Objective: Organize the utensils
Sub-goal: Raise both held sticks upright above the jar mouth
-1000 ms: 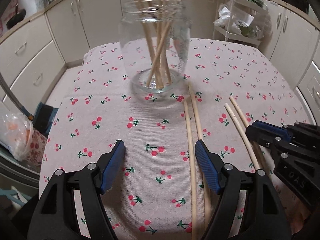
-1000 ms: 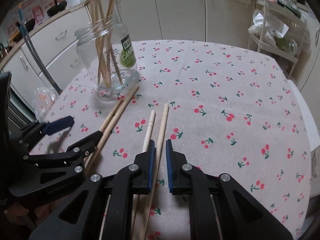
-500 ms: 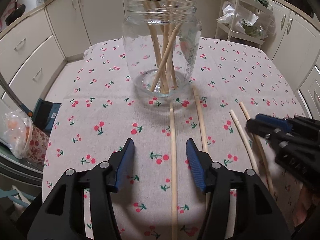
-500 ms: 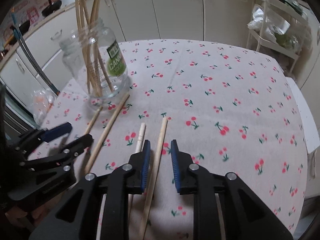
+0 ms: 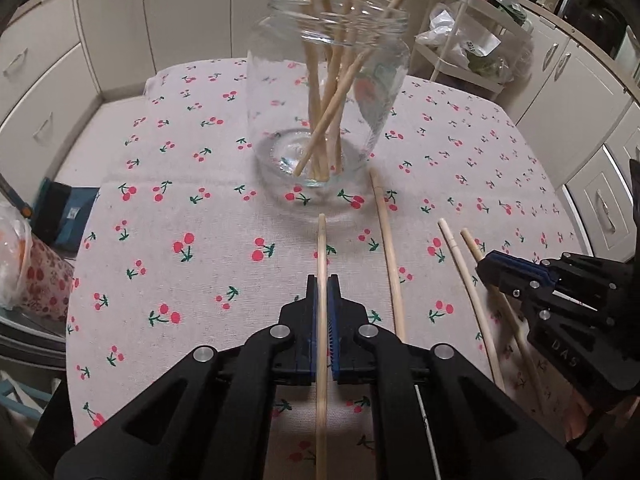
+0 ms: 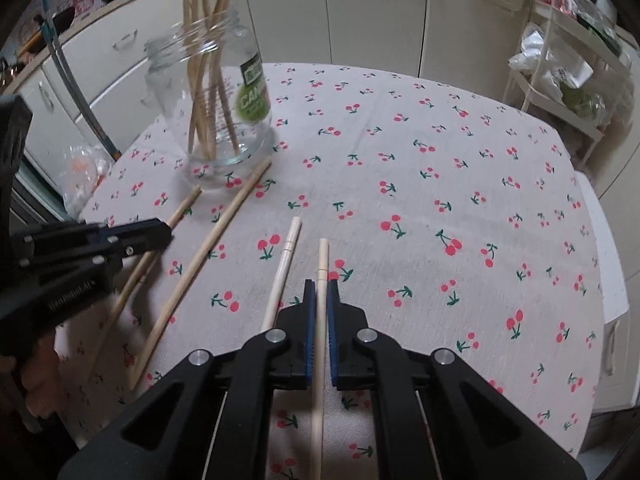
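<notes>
**Cherry-print cloth, 1 jar, 4 loose chopsticks**

Cotton-look cloth (image 5: 200,240) printed with red cherries covers the bench. Cream cabinets (image 5: 112,20) with metal handles ring the room, and a white wire rack (image 6: 560,80) holding bags stands at the far right. A blue box (image 5: 68,216) and a clear bag (image 5: 16,264) sit below the bench's left edge.

1 clear glass jar (image 5: 328,92) stands upright on the cloth; the right wrist view shows its green label (image 6: 252,96). Several wooden chopsticks (image 5: 332,92) lean inside it, crossing one another; their exact count is hard to tell.

4 chopsticks lie loose on the cloth in front of the jar. The left gripper (image 5: 322,300) has its jaws clamped on the leftmost chopstick (image 5: 321,248), whose tip points toward the jar's base. The second chopstick (image 5: 388,248) lies just beside it, its tip close to the jar. The pale chopstick (image 6: 286,256) lies next, untouched. The right gripper (image 6: 320,300) has its jaws clamped on the rightmost chopstick (image 6: 322,256).
</notes>
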The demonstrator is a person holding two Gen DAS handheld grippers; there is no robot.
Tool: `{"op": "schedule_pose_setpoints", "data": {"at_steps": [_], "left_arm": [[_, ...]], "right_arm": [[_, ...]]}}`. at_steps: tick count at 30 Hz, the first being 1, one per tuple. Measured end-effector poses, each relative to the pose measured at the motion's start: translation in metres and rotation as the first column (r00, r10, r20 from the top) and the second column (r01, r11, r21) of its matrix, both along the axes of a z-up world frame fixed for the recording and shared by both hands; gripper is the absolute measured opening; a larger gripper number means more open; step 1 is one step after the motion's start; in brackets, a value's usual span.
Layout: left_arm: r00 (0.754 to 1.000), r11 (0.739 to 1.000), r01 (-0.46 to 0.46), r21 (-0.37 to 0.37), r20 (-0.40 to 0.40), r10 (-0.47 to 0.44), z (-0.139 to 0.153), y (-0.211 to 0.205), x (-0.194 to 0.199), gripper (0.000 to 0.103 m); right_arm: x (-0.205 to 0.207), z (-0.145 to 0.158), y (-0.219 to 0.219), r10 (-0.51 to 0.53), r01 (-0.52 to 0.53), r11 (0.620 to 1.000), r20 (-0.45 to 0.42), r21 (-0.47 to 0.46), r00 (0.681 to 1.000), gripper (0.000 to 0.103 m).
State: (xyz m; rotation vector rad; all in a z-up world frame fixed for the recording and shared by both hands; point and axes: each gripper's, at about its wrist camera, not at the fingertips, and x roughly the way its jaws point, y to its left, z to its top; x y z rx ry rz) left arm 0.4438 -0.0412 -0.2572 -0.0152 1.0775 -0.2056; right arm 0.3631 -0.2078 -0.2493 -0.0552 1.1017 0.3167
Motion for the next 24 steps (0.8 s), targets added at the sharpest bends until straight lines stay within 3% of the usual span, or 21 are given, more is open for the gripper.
{"op": "schedule_pose_setpoints", "data": {"at_steps": [6,7,9,12,16,19,24], "left_arm": [[1.000,0.998,0.014,0.067,0.021,-0.016,-0.001,-0.009,0.006,0.017],[0.999,0.996,0.021,0.090,0.029,-0.024,-0.001,-0.013,0.007,0.016],[0.998,0.992,0.047,0.121,0.040,-0.052,-0.002,-0.020,0.007,0.005],[0.997,0.994,0.052,0.101,0.056,-0.057,0.005,-0.020,0.002,0.004],[0.983,0.999,0.036,0.019,0.181,-0.039,0.040,-0.007,-0.015,0.004],[0.944,0.995,0.033,-0.091,0.329,-0.001,0.081,0.007,-0.025,0.004],[0.833,0.971,0.012,-0.237,0.540,0.121,0.145,0.030,-0.022,0.004]], "right_arm": [[0.000,-0.001,0.005,0.031,-0.031,0.999,0.025,-0.026,0.999,0.007],[-0.001,-0.001,0.004,0.028,-0.028,0.999,0.027,-0.020,0.999,0.007],[0.000,-0.002,-0.002,0.003,-0.003,1.000,0.016,0.022,1.000,0.006],[0.002,0.001,-0.020,-0.072,0.074,0.982,-0.018,0.173,0.997,0.006],[-0.004,0.030,-0.045,-0.188,0.150,0.898,0.051,0.414,0.981,0.006],[-0.011,0.062,-0.057,-0.284,0.160,0.831,0.160,0.532,0.945,0.006],[-0.019,0.111,-0.056,-0.400,0.126,0.772,0.322,0.623,0.858,0.006]]}}
